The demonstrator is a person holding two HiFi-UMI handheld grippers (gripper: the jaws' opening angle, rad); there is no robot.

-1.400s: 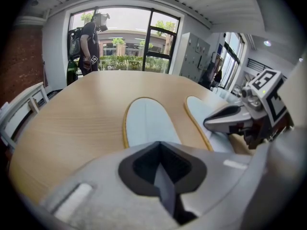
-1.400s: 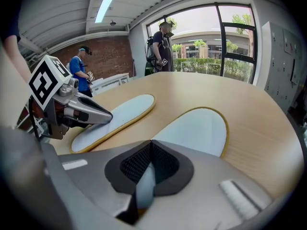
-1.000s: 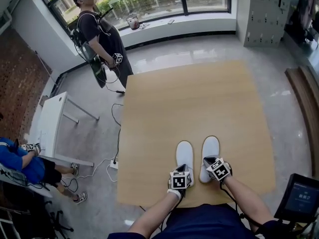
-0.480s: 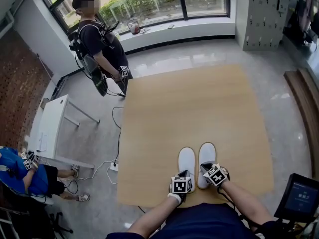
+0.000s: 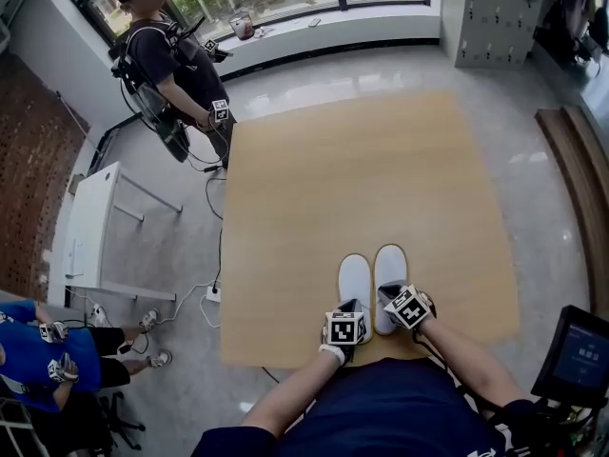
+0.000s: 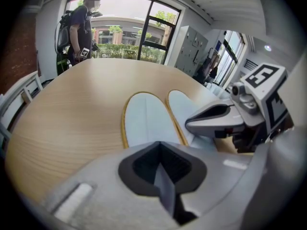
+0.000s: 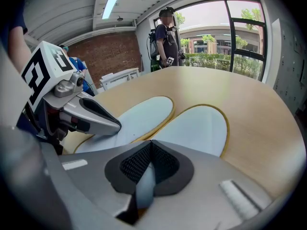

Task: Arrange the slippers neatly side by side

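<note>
At the near edge of the wooden surface point(image 5: 362, 160), the left slipper point(image 5: 354, 276) and the right slipper point(image 5: 390, 263) lie flat side by side. Their inner edges touch and their toes point away from the operator. The left claw point(image 5: 346, 307) is closed on the heel edge of the left slipper, with a pale strip pinched between its jaws. The right claw point(image 5: 389, 294) is likewise clamped on the heel edge of the right slipper. A standing person point(image 5: 164, 60) is positioned at the far left corner.
</note>
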